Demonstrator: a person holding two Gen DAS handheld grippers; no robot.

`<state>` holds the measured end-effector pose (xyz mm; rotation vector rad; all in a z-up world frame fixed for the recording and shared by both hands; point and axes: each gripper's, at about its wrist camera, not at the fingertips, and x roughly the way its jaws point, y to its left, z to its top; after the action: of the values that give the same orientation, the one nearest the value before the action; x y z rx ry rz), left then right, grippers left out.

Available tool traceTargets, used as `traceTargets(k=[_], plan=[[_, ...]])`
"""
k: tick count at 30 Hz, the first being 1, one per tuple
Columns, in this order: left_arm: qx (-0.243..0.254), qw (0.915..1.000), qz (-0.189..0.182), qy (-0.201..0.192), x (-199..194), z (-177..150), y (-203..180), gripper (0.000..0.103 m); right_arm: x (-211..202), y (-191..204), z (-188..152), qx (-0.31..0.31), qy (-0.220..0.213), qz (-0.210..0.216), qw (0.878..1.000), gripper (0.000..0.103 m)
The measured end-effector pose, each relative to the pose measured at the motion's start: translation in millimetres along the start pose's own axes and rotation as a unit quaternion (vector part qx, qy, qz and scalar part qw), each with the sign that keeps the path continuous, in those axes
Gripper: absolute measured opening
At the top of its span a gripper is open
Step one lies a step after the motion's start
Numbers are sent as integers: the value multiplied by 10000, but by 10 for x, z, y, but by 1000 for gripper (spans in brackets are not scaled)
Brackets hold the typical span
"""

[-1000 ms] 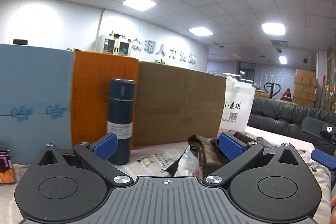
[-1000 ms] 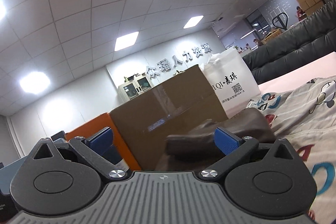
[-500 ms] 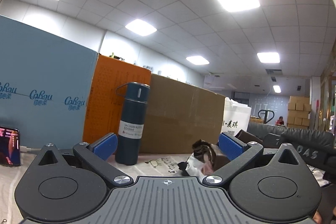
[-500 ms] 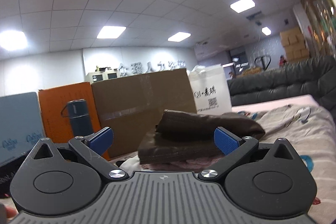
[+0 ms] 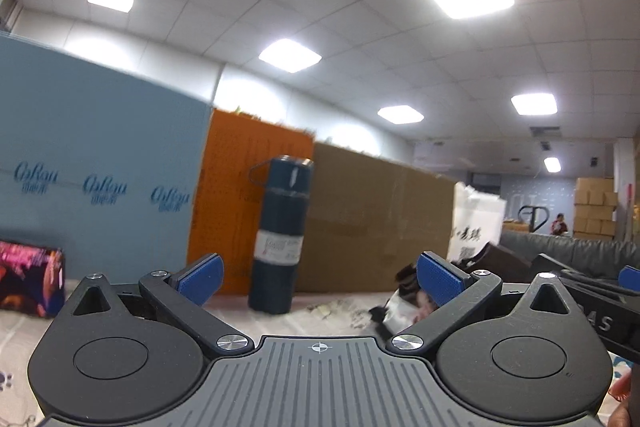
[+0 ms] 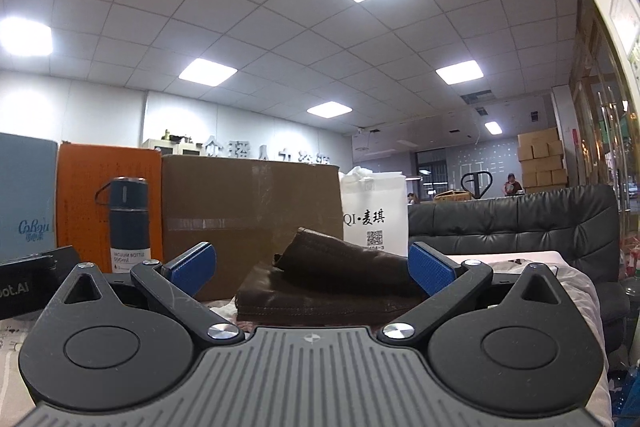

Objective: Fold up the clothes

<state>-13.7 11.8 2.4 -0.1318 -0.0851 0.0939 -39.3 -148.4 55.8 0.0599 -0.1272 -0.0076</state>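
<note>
A dark brown folded garment (image 6: 332, 283) lies on the table straight ahead of my right gripper (image 6: 312, 267), which is open and empty, a little short of the cloth. In the left wrist view the same brown garment (image 5: 504, 259) shows at the right, with a crumpled light and dark cloth (image 5: 404, 301) beside it. My left gripper (image 5: 320, 277) is open with nothing between its blue fingers (image 5: 200, 277), and points toward the bottle. The right gripper's body (image 5: 592, 303) crosses the right edge of that view.
A dark blue vacuum bottle (image 5: 280, 239) stands before an orange box (image 5: 248, 195), a blue box (image 5: 92, 179) and a brown carton (image 6: 252, 211). A white paper bag (image 6: 376, 223) and a black sofa (image 6: 512, 223) stand behind. Patterned cloth covers the table (image 6: 572, 283).
Both grippers have tilted and swung, so the views shifted; the right one now faces the brown garment level. Both stayed open and empty.
</note>
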Motion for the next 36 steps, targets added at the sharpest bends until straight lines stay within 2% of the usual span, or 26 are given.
traceTargets(k=[3, 21, 36], plan=[[336, 9984, 64, -442, -88, 5, -63, 103, -10, -13, 8, 35, -35, -30, 10000, 103], [632, 9973, 153, -342, -95, 5, -127, 103, 40, -30, -7, 89, 21, -21, 10000, 103], [679, 9971, 138, -301, -117, 5, -144, 103, 50, -51, -33, 119, 9, -11, 9999, 103]])
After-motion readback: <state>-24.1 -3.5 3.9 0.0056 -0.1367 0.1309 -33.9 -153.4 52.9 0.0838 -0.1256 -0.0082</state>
